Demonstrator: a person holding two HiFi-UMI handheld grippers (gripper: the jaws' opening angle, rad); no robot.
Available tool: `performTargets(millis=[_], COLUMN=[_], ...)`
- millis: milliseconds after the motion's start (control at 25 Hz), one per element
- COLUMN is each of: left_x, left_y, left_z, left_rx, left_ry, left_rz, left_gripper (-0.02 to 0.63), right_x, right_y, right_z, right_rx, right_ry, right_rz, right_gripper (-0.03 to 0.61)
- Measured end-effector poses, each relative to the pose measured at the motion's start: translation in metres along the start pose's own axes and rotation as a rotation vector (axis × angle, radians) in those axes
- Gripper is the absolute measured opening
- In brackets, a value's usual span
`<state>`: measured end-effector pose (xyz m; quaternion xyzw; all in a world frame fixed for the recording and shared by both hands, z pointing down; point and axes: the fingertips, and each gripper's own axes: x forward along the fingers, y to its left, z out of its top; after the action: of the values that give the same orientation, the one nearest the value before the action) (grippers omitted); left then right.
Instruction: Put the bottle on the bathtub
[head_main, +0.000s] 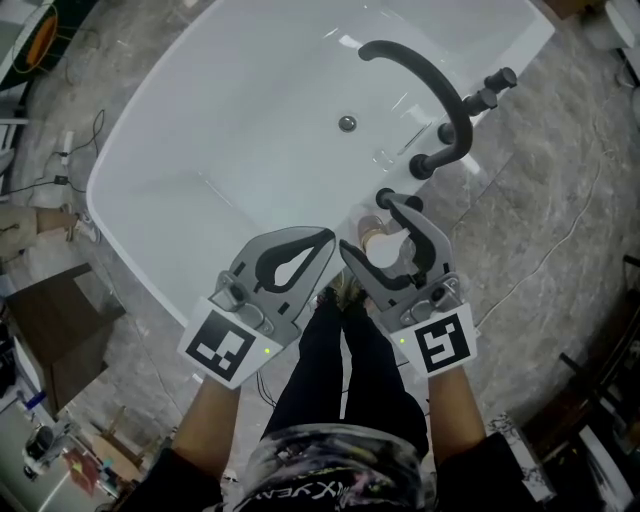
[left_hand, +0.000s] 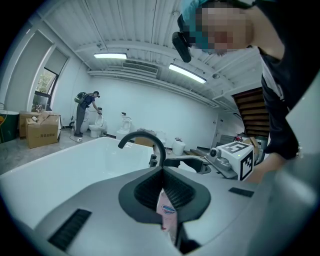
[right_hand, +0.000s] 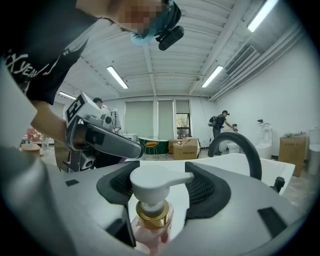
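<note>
Standing on the white bathtub rim (head_main: 140, 240), a bottle (head_main: 385, 250) sits between parted right fingers (head_main: 432, 240); left fingers (head_main: 262, 250) closed.

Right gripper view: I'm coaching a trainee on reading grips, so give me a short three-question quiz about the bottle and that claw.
1. Where on the bathtub does the bottle stand? A: in its basin. B: on its rim beside the tap. C: on the far rim, away from the tap.
2. True or false: the right claw has its jaws pressed together with nothing between them.
3. Fill in: under the white pump sits a ___ collar.
Key: 1 B. 2 False: the jaws stand apart around the pump. 3 gold.
</note>
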<state>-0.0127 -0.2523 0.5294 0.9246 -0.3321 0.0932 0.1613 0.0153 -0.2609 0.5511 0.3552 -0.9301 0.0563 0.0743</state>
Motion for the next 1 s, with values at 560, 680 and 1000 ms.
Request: performTargets(millis=[560, 680, 1000], left_x=[-0.022, -0.026, -0.036], left_y=[-0.017, -0.020, -0.031], left_z=[0.026, 0.030, 0.041], left_rx=[0.030, 0.037, 0.037], left_ry=[0.005, 0.006, 0.012], left_rz=[-0.019, -0.019, -0.025], left_gripper=[0.014, 0.014, 0.014], right_x=[-0.035, -0.039, -0.045], right_y=[0.002, 0.001, 0.001], right_z=[0.011, 0.009, 0.002], right_rx=[-0.004, -0.009, 0.028], right_ry=[0.051, 0.061, 0.092], right_rz=[-0.052, -0.060, -0.083], right_gripper=[0.282, 0.282, 0.304])
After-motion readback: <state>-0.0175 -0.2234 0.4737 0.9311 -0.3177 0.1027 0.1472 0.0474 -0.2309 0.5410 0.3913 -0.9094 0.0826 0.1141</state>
